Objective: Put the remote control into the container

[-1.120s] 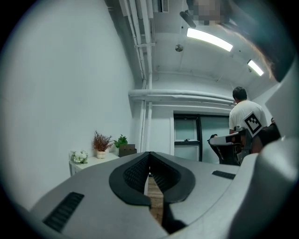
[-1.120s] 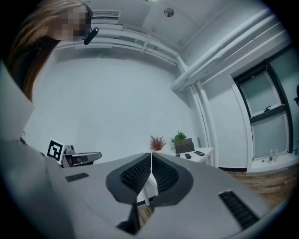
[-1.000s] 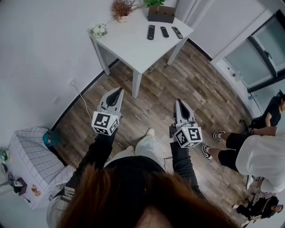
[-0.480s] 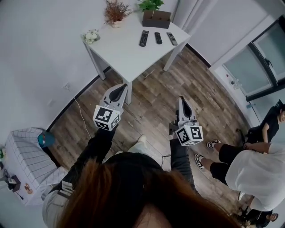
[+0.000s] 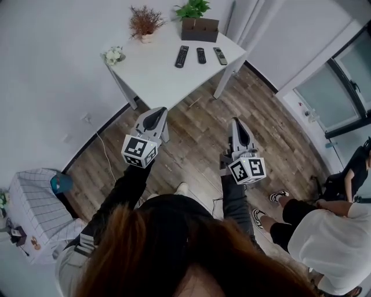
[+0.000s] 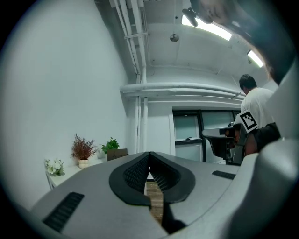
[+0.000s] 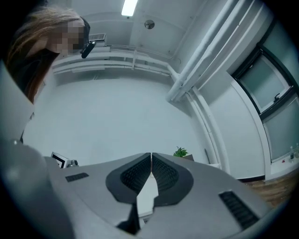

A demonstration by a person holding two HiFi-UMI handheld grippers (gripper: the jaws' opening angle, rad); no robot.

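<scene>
Far left, down by the wall, there's a checked fabric box (image 5: 32, 203) on the wooden floor (image 5: 197, 139), with something teal (image 5: 59, 184) at its top corner.

Next over is the left gripper (image 5: 157, 111), held out over the floor, short of the white table (image 5: 153, 75); its jaws are pressed together with nothing between them.

On the table, going across: a little bunch of white flowers (image 5: 112, 55) at the left corner; a reddish dried plant in a pot (image 5: 145, 23) at the back edge; then three remotes in a row, side by side, left remote (image 5: 181, 56), middle remote (image 5: 201, 55), right remote (image 5: 220, 55); neither gripper is anywhere near them. Just behind them, not touching, sits the brown container (image 5: 200, 29); a green plant (image 5: 193, 8) is right at it, in it or behind it, can't tell which.

The right gripper (image 5: 236, 123) is over the floor too, well short of the table; jaws closed tight, empty.

Far right, a person in a white top (image 5: 324, 238) sits with legs stretched out.
</scene>
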